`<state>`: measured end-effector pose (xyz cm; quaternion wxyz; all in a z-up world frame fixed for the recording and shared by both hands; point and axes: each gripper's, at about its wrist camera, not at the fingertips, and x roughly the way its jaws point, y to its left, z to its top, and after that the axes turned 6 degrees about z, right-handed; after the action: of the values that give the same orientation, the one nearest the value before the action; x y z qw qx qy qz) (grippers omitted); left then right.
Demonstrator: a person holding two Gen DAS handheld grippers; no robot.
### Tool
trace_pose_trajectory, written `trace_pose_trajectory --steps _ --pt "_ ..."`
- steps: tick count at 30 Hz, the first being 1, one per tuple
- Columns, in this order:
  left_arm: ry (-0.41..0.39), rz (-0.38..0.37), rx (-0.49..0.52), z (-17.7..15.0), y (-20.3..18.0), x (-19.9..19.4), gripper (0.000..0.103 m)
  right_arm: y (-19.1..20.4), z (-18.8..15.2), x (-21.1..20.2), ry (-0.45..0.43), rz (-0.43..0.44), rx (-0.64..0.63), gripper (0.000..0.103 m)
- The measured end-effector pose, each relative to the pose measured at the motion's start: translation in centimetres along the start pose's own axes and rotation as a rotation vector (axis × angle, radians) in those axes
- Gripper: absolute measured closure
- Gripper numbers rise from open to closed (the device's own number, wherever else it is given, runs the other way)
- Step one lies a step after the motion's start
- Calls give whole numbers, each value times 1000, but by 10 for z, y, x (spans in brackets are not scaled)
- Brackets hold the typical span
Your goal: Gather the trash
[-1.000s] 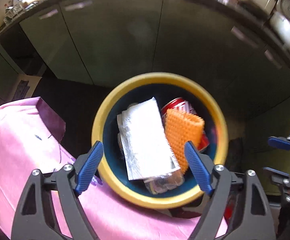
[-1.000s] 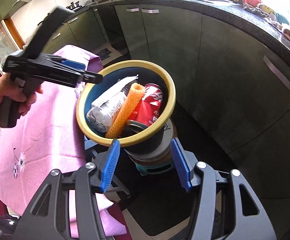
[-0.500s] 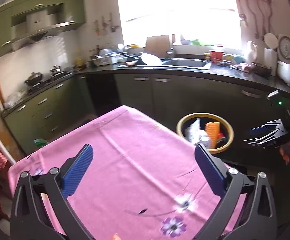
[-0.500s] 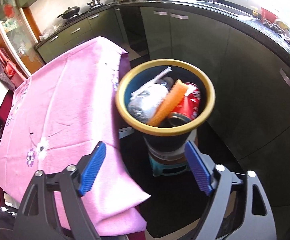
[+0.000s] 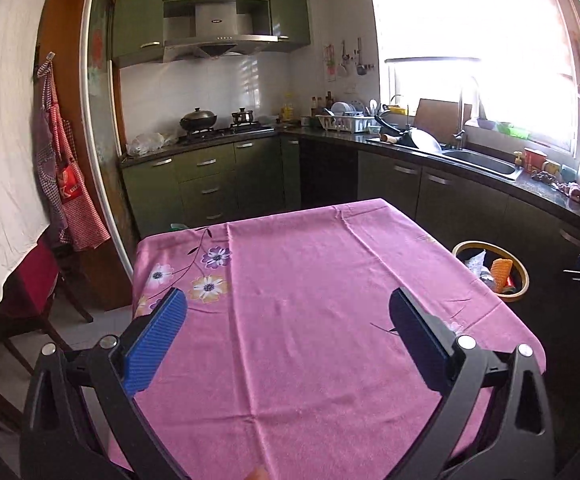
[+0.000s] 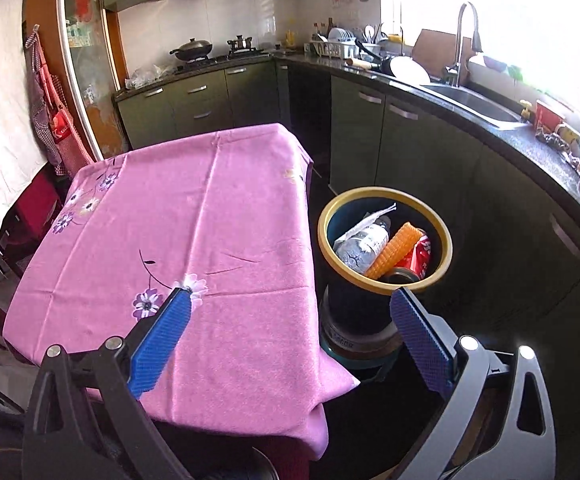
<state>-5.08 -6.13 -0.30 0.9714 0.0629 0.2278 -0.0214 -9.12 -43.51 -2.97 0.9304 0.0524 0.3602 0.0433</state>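
Observation:
A dark blue bin with a yellow rim (image 6: 385, 194) stands on a low stool (image 6: 353, 340) by the right edge of the table. In it lie a crushed plastic bottle (image 6: 363, 242), an orange foam net (image 6: 395, 248), a red can (image 6: 419, 254) and a white wrapper (image 6: 369, 218). My right gripper (image 6: 290, 298) hovers at the table's near corner, short of the bin, its jaws opening with nothing between them. My left gripper (image 5: 288, 304) is open and holds nothing above the pink flowered tablecloth (image 5: 309, 272). From there the bin (image 5: 489, 245) shows far right.
Green kitchen cabinets (image 5: 429, 192) and a dark counter with a sink (image 5: 477, 160) run behind and to the right of the bin. A stove with a wok (image 5: 198, 120) is at the back. A dark chair (image 5: 30, 300) and hanging aprons (image 5: 66, 176) stand left of the table.
The left gripper has pulled away from over the bin and swung round to face across the table. The right gripper has backed off and risen, and its jaws have widened.

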Motion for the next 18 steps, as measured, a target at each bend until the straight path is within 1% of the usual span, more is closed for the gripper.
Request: trace_pose_trajectory --steps 3,6,8,10,13,18 --pt "-24 16 -46 -4 11 -12 6 16 -3 -23 -59 -2 -9 5" --pt "-15 39 -58 -10 20 -15 6 26 -5 -35 -110 -22 -24 5" --pt "3 48 -53 -14 20 -14 6 32 -6 -38 -122 -37 -32 5" --pt "21 39 -50 -19 21 -15 6 36 -8 -40 -134 -53 -46 5" --pt "32 26 -65 -23 25 -18 6 39 -9 -43 -155 -55 -42 5" --pt "42 51 -85 -24 34 -21 6 36 -8 -41 -170 -49 -30 5"
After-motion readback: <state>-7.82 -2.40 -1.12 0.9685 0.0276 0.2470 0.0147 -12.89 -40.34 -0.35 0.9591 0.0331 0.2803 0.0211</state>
